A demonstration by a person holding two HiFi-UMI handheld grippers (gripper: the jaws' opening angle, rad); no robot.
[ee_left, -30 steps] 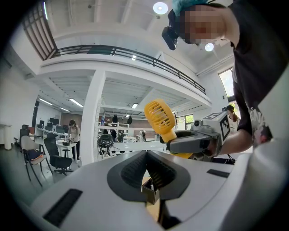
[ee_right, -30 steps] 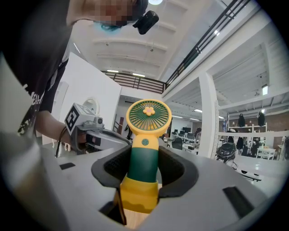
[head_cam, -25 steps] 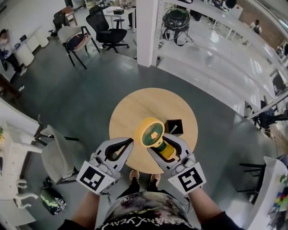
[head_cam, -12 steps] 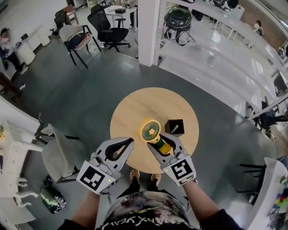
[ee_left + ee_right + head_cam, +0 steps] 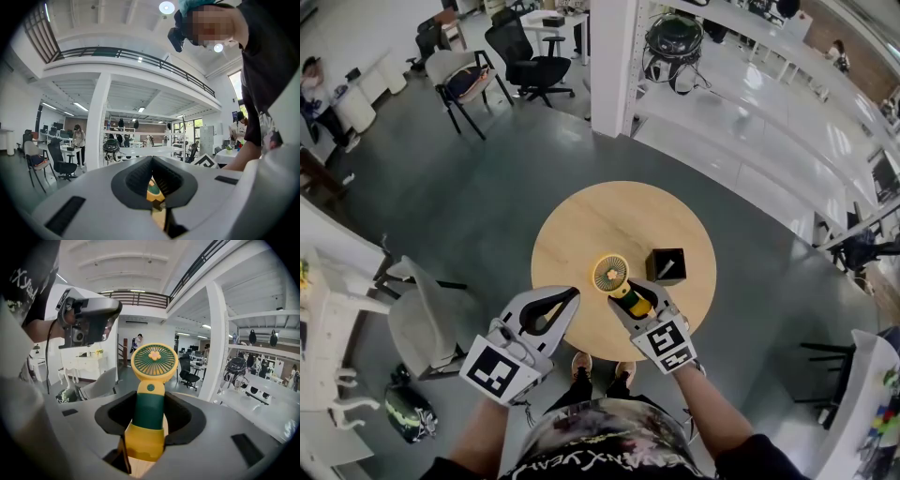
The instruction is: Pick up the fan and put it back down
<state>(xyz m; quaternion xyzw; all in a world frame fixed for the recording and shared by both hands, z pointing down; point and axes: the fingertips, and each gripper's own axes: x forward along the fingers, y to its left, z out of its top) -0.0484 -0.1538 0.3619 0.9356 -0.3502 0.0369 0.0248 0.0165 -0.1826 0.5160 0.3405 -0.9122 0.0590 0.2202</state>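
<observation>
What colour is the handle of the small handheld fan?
Dark green above a yellow base, on the yellow-headed handheld fan; clearest in the right gripper view.

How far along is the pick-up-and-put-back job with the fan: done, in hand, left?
Done: the fan is picked up, clamped by its green handle in the right gripper. In hand: it is held low over the round table. Left: set it down and release.
</observation>
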